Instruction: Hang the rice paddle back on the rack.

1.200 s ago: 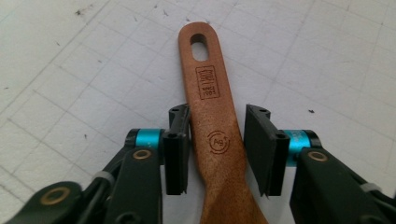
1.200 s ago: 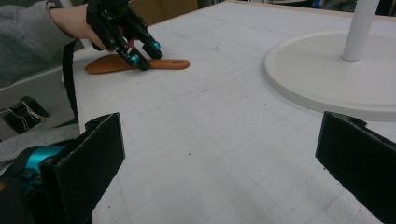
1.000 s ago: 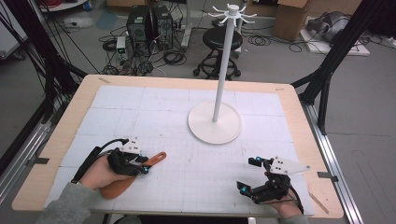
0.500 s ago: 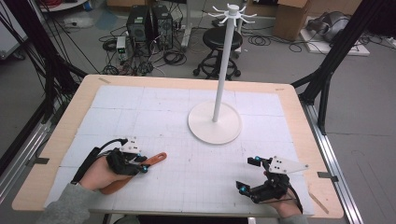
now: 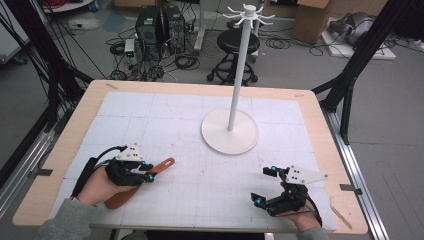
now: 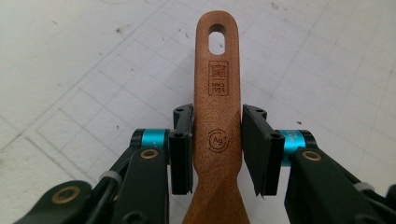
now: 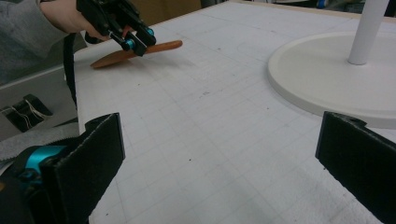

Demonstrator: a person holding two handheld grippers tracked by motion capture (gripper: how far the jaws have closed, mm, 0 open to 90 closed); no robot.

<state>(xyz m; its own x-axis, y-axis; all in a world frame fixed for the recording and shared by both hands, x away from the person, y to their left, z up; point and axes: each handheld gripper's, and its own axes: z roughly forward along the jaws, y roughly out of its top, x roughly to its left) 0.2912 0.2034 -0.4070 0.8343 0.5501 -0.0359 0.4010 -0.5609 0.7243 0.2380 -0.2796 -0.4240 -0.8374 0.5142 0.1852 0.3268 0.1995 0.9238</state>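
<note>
Left gripper point(image 6: 217, 149) fingers clamping wooden spatula point(image 6: 217, 93) handle — right gripper point(image 5: 267, 186) fingers spread

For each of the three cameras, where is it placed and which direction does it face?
High view: above the person's side, looking forward and down on the table; both hands, left tongs and right tongs show.
Left gripper view: on the left tongs, looking along the jaws at the wooden spatula between them.
Right gripper view: on the right tongs, looking across the table; a sleeve shows.
Shared: the right gripper view and the high view both show the white stand and the spatula.
</note>
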